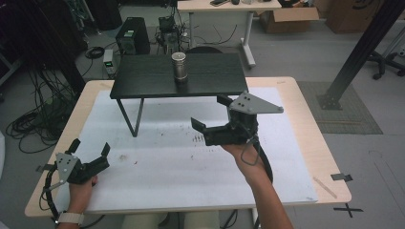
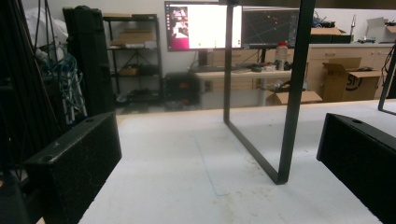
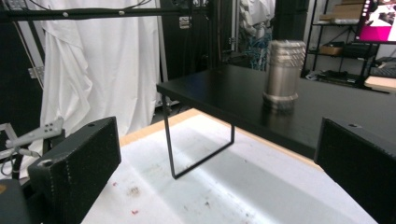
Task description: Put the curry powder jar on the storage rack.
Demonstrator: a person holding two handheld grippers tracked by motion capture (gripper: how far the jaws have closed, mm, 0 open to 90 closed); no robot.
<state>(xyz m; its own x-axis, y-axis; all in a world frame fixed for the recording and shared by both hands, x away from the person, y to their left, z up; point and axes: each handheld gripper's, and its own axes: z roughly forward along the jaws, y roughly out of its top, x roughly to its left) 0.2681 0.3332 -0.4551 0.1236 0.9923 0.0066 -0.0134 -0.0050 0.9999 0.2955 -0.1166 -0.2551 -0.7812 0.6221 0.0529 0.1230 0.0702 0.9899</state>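
Standing upright near the middle of the small black shelf (image 1: pixel 153 76), a metal cylinder (image 1: pixel 179 66) with a ribbed top, touching nothing but the dark board under it. Showing again in the right gripper view as a grey can (image 3: pixel 283 76) sitting on that raised board, its foot mirrored faintly in the surface.

Hovering in front of the shelf and below its edge, the right gripper (image 1: pixel 212 113), jaws spread wide and holding nothing, pointing toward the cylinder but well apart from it. Gripping it from behind, the right hand (image 1: pixel 243 155), cable trailing down past the wrist.

Resting low near the near-left corner of the table (image 1: pixel 296 90), the left gripper (image 1: pixel 90 149), jaws likewise spread and empty, well apart from the shelf. Looking along the white mat (image 1: pixel 167 162) toward one thin black leg (image 2: pixel 292 93) of the shelf in the left gripper view.

Lying under everything, the white mat, speckled with small dark marks. Beyond the table, a grey floor (image 1: pixel 296 52) with cables and cardboard boxes.
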